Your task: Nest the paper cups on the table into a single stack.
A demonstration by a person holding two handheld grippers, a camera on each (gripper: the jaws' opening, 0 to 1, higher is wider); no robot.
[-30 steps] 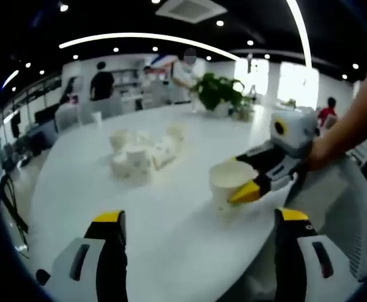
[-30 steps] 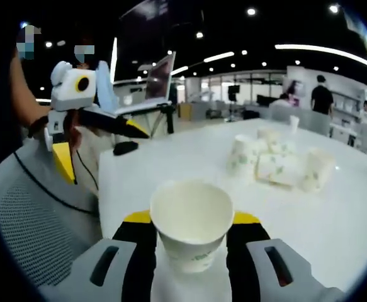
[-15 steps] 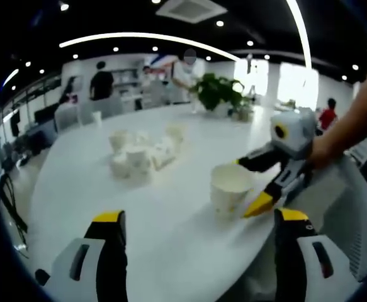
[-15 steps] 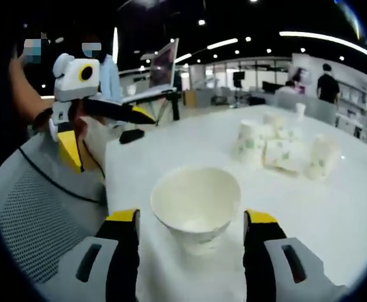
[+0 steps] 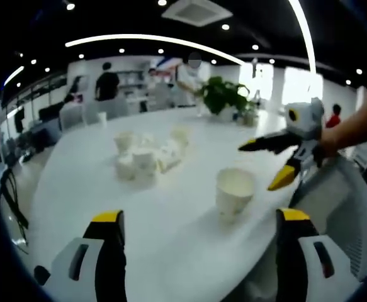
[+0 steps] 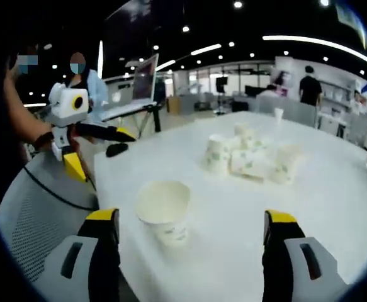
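Left gripper view: the left hand-held gripper [image 5: 199, 236] is spread wide and empty. A lone cup [image 5: 235, 194] is stood upright on the table [image 5: 76, 189], well apart from the cup pile [image 5: 146, 156]. The right hand-held gripper [image 5: 272, 162] is seen spread just beside the cup.

Right gripper view: the same cup [image 6: 163, 209] is parked near the table edge. It could easily get knocked off by a careless reach, or crushed if pinched too hard.

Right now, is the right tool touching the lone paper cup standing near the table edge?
Apart. In the left gripper view, the right tool hangs open beside the paper cup with bare table showing between them.
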